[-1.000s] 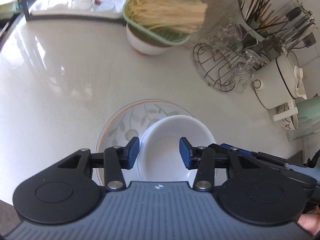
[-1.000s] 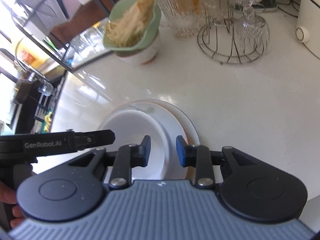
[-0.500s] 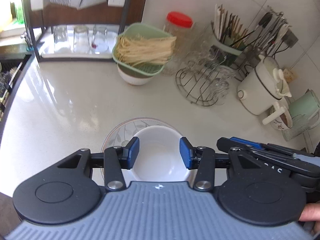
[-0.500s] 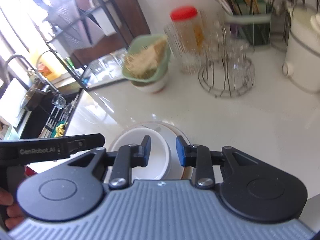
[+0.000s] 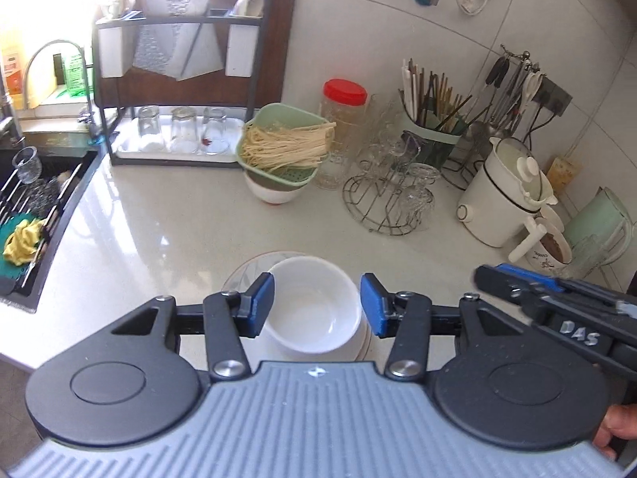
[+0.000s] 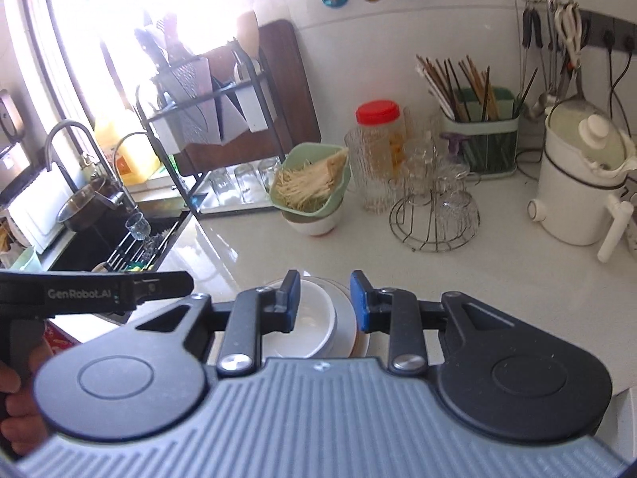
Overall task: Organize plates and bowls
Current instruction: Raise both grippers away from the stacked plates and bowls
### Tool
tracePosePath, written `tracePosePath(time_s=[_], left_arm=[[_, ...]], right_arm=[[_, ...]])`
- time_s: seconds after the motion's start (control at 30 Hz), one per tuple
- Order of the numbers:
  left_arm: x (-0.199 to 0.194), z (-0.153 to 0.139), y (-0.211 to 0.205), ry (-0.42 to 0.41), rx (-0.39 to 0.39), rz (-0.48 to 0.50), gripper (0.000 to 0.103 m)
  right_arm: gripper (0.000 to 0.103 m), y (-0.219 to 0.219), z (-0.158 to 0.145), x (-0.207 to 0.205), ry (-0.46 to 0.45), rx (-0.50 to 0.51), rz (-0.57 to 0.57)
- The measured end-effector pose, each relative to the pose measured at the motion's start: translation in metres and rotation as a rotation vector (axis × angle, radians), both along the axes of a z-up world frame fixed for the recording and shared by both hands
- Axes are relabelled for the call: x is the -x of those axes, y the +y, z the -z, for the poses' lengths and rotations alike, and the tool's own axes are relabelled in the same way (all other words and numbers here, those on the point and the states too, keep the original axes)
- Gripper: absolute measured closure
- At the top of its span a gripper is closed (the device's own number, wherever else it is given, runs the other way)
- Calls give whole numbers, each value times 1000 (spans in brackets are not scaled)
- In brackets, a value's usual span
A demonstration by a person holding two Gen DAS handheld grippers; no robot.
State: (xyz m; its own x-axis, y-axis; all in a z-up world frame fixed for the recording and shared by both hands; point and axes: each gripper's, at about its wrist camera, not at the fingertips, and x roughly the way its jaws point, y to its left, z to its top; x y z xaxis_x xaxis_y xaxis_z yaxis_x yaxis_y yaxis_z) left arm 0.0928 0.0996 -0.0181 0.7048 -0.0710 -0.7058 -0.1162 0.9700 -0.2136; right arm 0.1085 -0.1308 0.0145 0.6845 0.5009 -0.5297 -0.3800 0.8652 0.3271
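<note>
A white bowl point(image 5: 312, 306) sits on a leaf-patterned plate point(image 5: 249, 273) with an orange rim near the counter's front edge. The bowl point(image 6: 314, 326) and plate point(image 6: 350, 318) also show in the right wrist view. My left gripper point(image 5: 317, 304) is open and empty, held well above the bowl. My right gripper point(image 6: 324, 300) is open and empty, also above the stack, to the right of the left one. Neither gripper touches the dishes.
At the back stand a green strainer of noodles point(image 5: 284, 147) on a white bowl, a red-lidded jar point(image 5: 342, 119), a wire glass rack point(image 5: 388, 199), a chopstick holder point(image 5: 432, 127) and a white pot point(image 5: 505, 195). A sink point(image 5: 28, 215) lies at the left.
Both grippers have risen and pulled back from the bowl and plate, so the stack looks smaller and more of the counter and wall shows. The dishes have not moved.
</note>
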Motion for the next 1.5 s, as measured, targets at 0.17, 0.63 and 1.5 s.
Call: tracePosePath(time_s=[0.17,0.63,1.5], left_arm=[[28,-4,-6,-19,-18,-19,47],[124,-20,-13,-62,-69,-89,21],[200,-4,-17,-13,-182,-112,3]], right_arm=[[71,-7,-6,28,-73,9,5],[26,-28,-20,112,-184,-16,26],[15,-32,0,162,-99,-17,72]])
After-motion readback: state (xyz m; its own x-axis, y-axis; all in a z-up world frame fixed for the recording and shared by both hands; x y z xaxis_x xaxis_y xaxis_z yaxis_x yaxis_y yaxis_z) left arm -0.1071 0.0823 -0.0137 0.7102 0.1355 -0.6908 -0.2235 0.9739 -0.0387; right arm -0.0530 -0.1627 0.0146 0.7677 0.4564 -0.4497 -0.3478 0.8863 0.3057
